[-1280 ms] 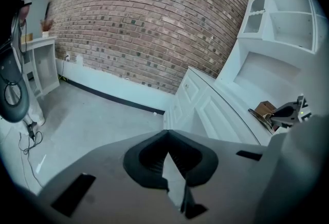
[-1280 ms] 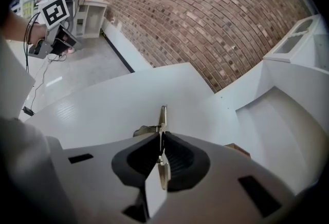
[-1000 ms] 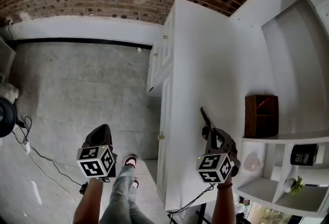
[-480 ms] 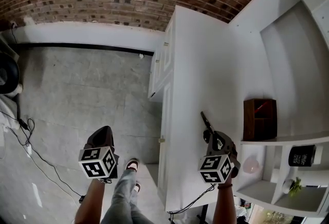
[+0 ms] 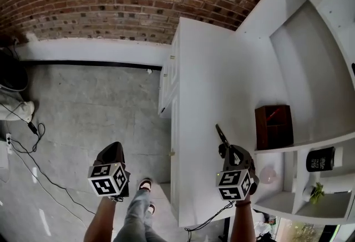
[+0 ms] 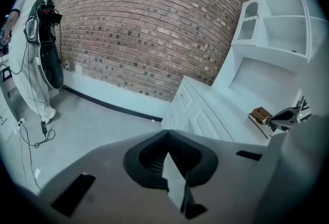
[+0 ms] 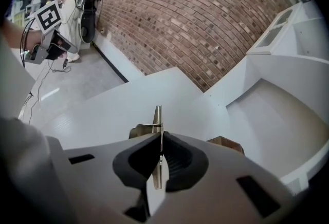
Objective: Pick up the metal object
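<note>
We are gripping the thin metal object [image 7: 157, 120] edge-on with our right tongs [image 5: 227, 149], and we are holding it over the white table [image 5: 211, 80], near a brown box [image 5: 273, 126]. Our left tongs [image 6: 167, 138] are hanging closed and empty over the floor [image 5: 83, 102], beside the table.

No text, number or brand can be read anywhere. Black mug [image 5: 320, 159] on the white shelf [image 5: 299, 149] carries white print, too small to make out. Left marker cube [image 5: 108, 179] and right marker cube [image 5: 234, 184] show only black-and-white square code patterns, no letters or digits; same for the code square [image 7: 50, 16] seen in the right gripper view.
</note>
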The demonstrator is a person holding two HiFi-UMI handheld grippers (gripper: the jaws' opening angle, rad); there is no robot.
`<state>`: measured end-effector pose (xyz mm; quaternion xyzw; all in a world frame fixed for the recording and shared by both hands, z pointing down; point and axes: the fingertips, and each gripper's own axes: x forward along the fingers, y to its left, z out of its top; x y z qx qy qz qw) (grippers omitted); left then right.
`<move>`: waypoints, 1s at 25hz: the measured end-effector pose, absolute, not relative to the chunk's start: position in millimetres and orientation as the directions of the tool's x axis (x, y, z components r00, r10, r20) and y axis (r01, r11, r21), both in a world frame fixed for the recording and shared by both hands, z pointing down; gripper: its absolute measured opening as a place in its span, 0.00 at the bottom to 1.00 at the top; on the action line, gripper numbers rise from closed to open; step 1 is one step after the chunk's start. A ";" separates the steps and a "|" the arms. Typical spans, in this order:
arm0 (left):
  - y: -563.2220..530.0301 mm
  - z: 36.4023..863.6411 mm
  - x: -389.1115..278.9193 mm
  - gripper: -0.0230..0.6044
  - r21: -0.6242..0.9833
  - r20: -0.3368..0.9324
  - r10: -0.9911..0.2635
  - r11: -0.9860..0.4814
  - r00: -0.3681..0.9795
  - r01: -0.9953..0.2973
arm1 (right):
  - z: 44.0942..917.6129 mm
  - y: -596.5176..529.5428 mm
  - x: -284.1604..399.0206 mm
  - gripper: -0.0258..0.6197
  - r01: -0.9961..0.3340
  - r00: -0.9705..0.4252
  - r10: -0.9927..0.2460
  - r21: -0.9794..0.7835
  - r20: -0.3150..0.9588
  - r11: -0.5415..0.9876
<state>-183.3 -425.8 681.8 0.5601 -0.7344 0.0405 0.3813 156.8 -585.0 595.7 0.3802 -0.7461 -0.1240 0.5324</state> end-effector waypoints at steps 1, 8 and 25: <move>-424.9 678.0 -180.8 0.04 0.368 0.602 -0.794 0.365 -0.080 -0.855 | 591.2 -582.5 158.8 0.05 -0.451 -0.148 -0.702 0.584 0.697 0.675; -417.1 640.6 -155.8 0.04 0.363 0.571 -0.819 0.313 -0.056 -0.878 | 554.3 -557.9 178.9 0.05 -0.577 -0.196 -0.721 0.516 0.665 0.633; -417.3 489.5 -55.5 0.04 0.268 0.374 -0.923 0.015 0.089 -0.963 | 427.1 -464.2 250.9 0.05 -0.905 -0.266 -0.882 0.215 0.389 0.368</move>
